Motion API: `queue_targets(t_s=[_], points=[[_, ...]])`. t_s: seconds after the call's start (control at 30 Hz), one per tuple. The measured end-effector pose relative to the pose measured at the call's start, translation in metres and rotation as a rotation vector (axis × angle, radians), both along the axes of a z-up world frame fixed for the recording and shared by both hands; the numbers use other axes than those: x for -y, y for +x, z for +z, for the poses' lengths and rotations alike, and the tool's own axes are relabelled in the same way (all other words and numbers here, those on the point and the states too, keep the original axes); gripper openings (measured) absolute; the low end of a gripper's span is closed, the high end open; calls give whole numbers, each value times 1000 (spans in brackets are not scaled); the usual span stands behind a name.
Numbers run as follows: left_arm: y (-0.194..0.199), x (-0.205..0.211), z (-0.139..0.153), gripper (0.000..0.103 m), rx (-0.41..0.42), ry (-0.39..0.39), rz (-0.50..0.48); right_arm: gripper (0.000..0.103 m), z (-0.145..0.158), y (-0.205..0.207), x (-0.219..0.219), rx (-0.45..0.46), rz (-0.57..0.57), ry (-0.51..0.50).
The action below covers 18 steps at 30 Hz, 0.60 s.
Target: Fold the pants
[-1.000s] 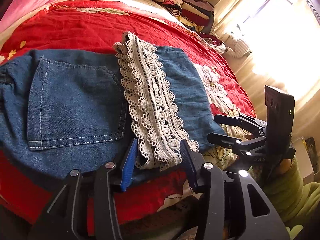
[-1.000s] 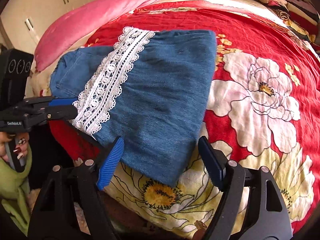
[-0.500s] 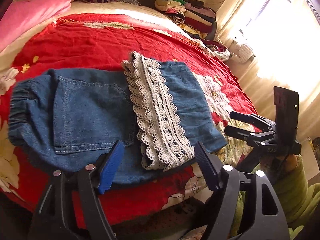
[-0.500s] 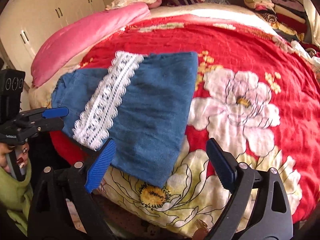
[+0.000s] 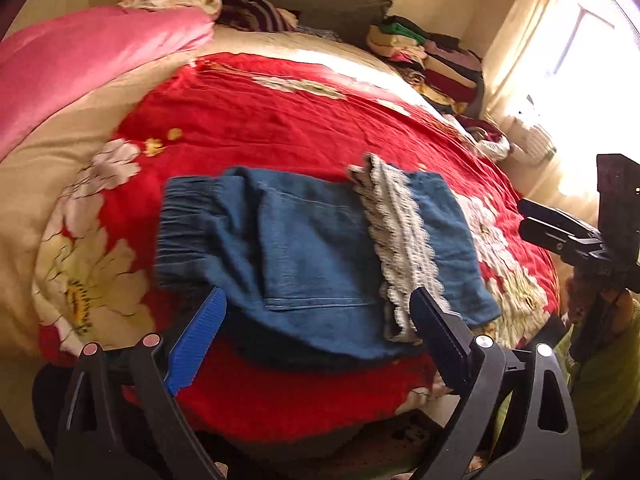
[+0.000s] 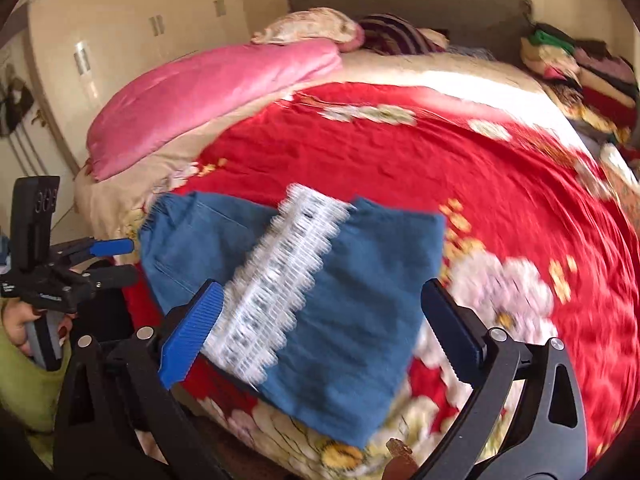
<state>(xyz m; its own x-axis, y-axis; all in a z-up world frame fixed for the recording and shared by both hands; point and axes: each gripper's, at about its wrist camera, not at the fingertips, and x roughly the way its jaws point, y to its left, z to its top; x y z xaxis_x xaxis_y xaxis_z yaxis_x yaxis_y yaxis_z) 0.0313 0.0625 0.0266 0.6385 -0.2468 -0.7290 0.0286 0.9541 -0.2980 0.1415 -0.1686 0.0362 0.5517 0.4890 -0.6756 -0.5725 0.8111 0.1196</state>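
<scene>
Folded blue denim pants (image 5: 304, 256) with a white lace hem band (image 5: 400, 240) lie on the red flowered bedspread (image 5: 280, 128) near its front edge. The lace band lies across the folded stack. The pants also show in the right wrist view (image 6: 360, 312), with the lace (image 6: 276, 292) blurred. My left gripper (image 5: 316, 336) is open and empty, held back from the pants' near edge. My right gripper (image 6: 320, 332) is open and empty, above the pants' near corner. Each gripper shows in the other's view, the right one (image 5: 560, 228) and the left one (image 6: 100, 260).
A pink quilt (image 6: 208, 92) lies along the bed's left side. Pillows (image 6: 312, 28) sit at the head. A stack of folded clothes (image 5: 432, 56) stands at the far right corner. A bright window (image 5: 580, 40) is at right, wardrobe doors (image 6: 120, 40) at left.
Both grippers have pulled back and up from the pants, which now look smaller and farther away. The left jaws have widened. The pants stay folded on the bed.
</scene>
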Motion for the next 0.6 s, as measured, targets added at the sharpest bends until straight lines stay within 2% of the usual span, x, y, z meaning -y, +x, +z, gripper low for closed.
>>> queue_targets(t_s=[0.2,0.33,0.43,0.57,0.6], points=[[-9,-39,-14,92,-31,-22,93,94,14,12,-59,36,135,-24],[-15,-53,-26,92,-52,-64,124,94,16,23,-94,22,203,-32],[-22,-58,-33,92,-46,-125,130,94,15,33,-119,3,254,-47],[-27,-55,-40,92,-51,-163,113,94,8,47,-151,-40,313,-67],[-27,-55,-43,86,-49,-193,107,94,5,50,-156,-49,323,-69]])
